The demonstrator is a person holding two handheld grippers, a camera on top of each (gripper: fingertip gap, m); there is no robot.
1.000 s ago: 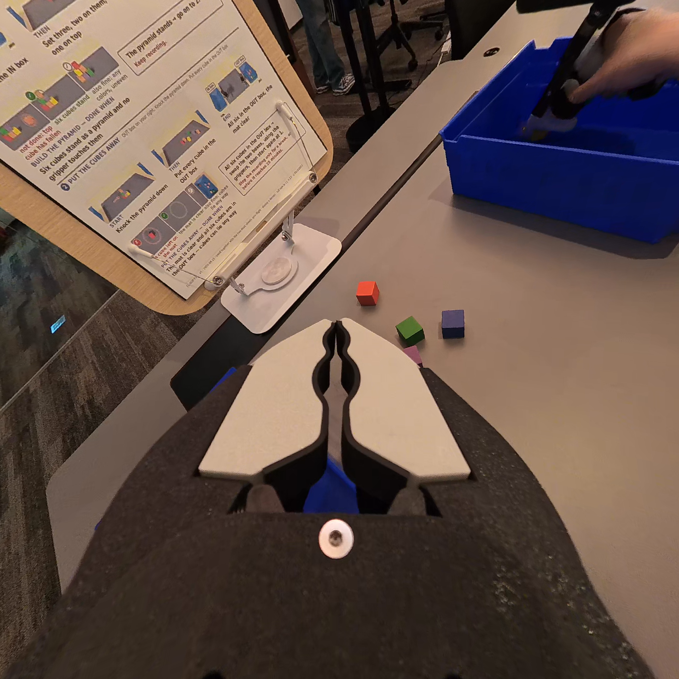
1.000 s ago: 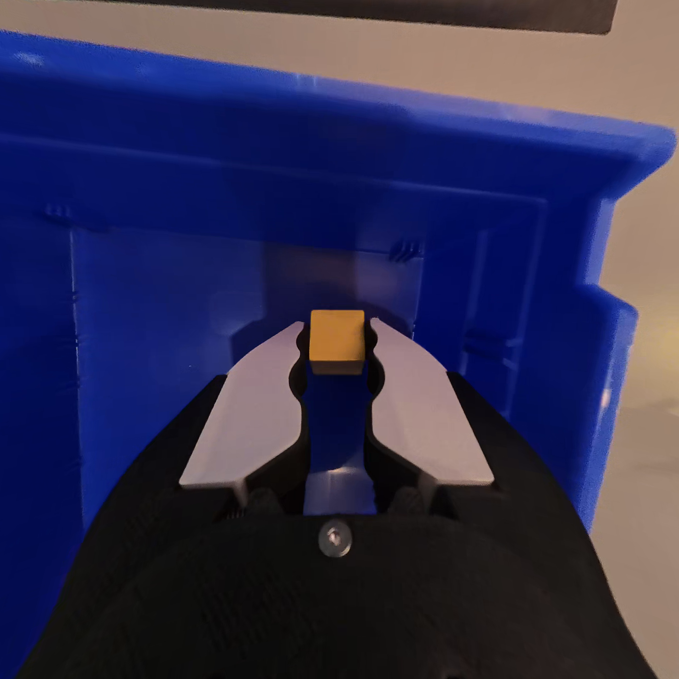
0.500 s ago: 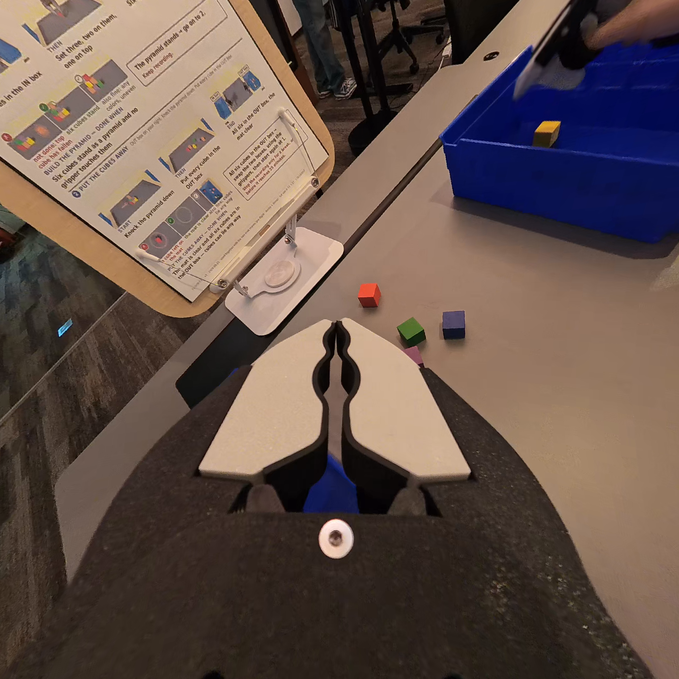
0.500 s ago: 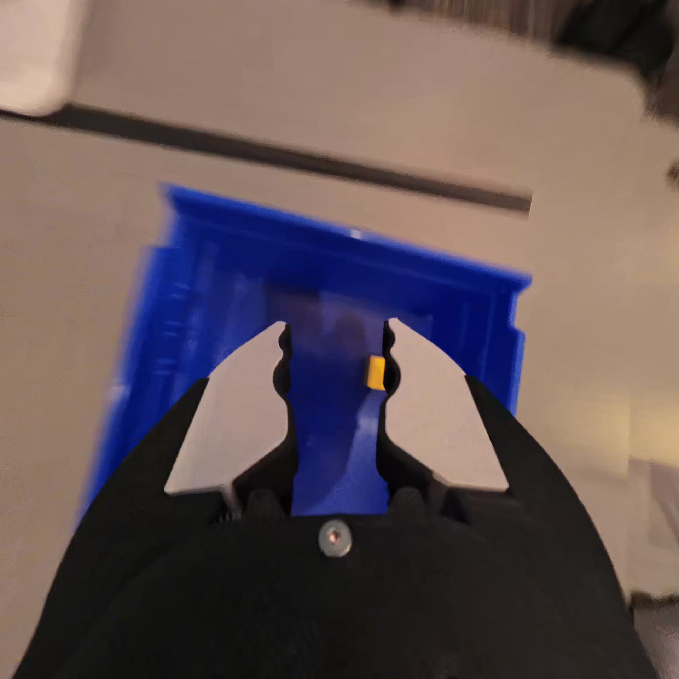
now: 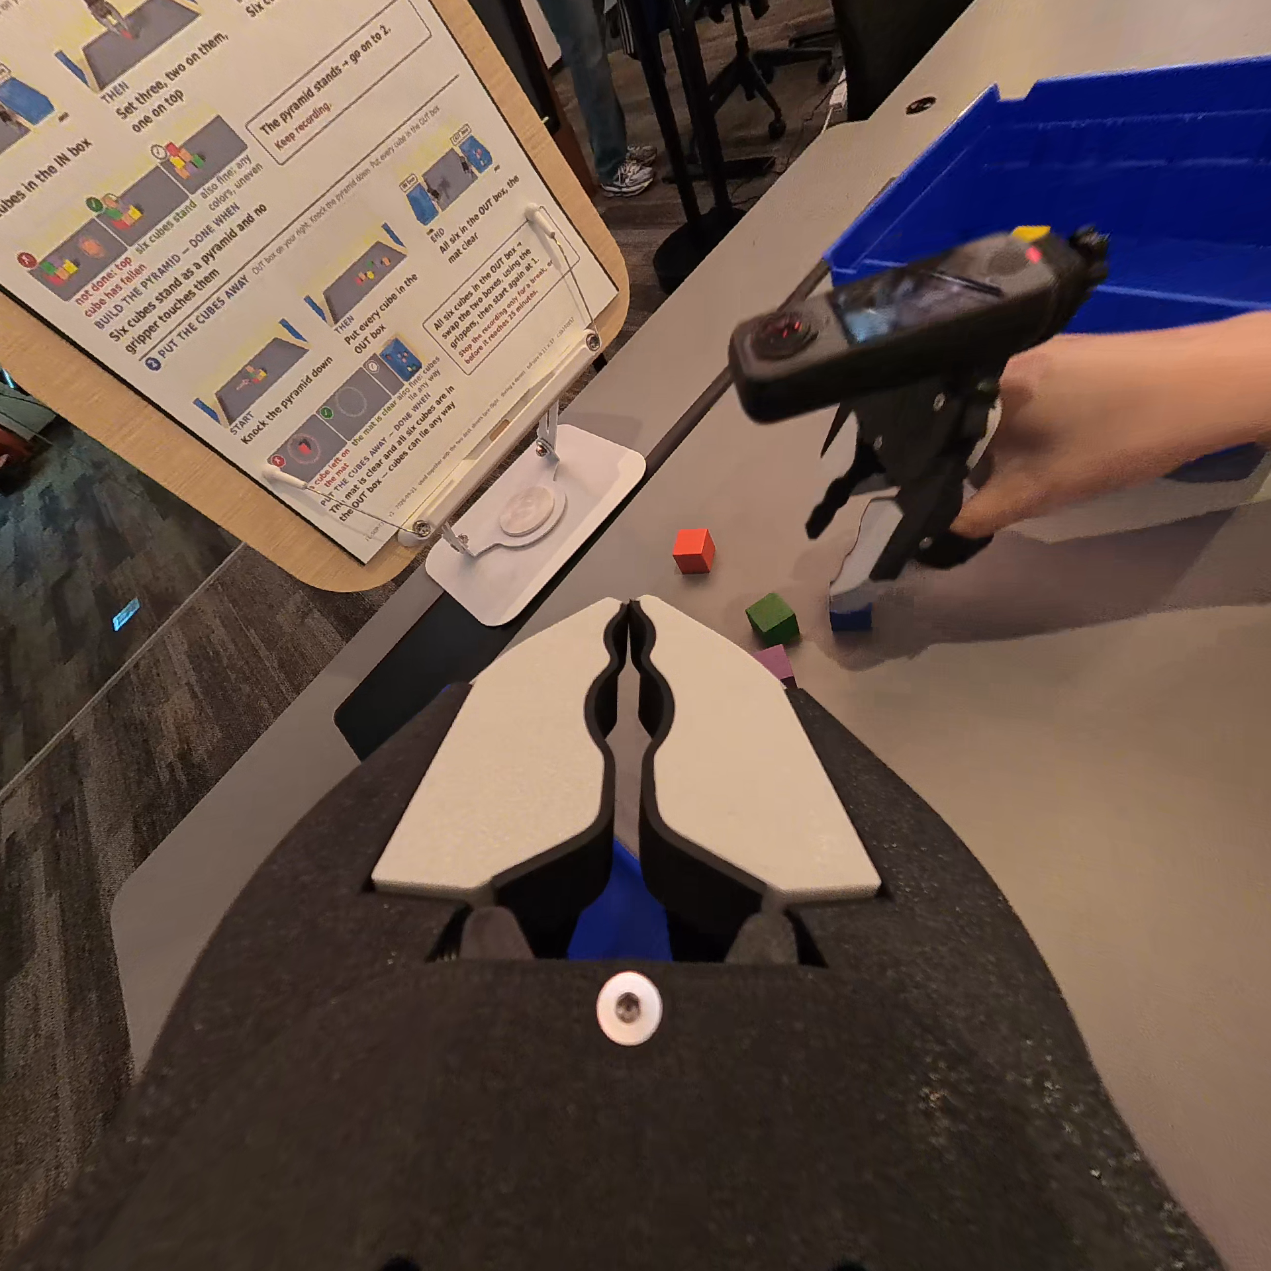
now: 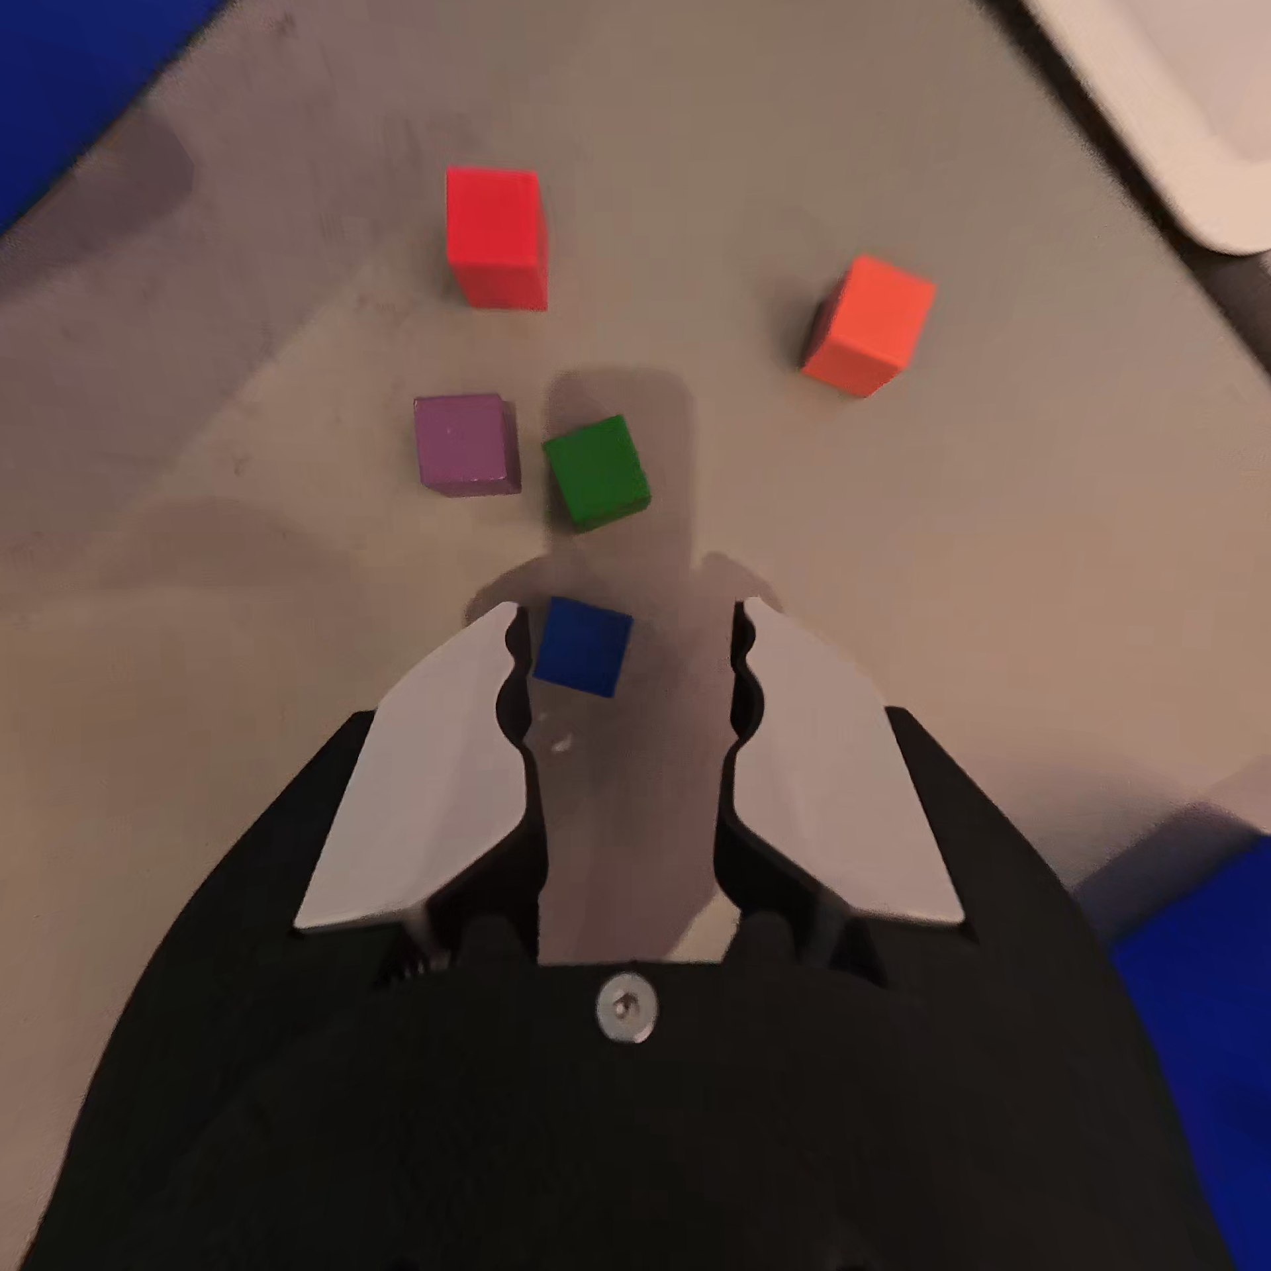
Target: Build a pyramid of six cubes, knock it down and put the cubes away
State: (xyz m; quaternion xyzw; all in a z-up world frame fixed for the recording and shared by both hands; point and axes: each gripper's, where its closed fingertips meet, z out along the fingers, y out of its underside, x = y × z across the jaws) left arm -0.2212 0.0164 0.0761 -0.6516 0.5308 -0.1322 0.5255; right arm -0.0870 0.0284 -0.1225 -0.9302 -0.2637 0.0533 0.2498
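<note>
Put-away step under way, by my reading: in the right wrist view five cubes lie loose on the grey table, left to right purple cube, red cube, green cube, orange cube. Right gripper, jaws wide and empty, straddles the blue cube, which sits hard by the left finger; next it needs centring, then closing. Left gripper hangs closed on nothing; blue bin far right.

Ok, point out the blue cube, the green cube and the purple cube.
blue cube (image 6: 583,645): right wrist view, top face.
green cube (image 6: 597,470): right wrist view, top face.
purple cube (image 6: 462,440): right wrist view, top face.
</note>
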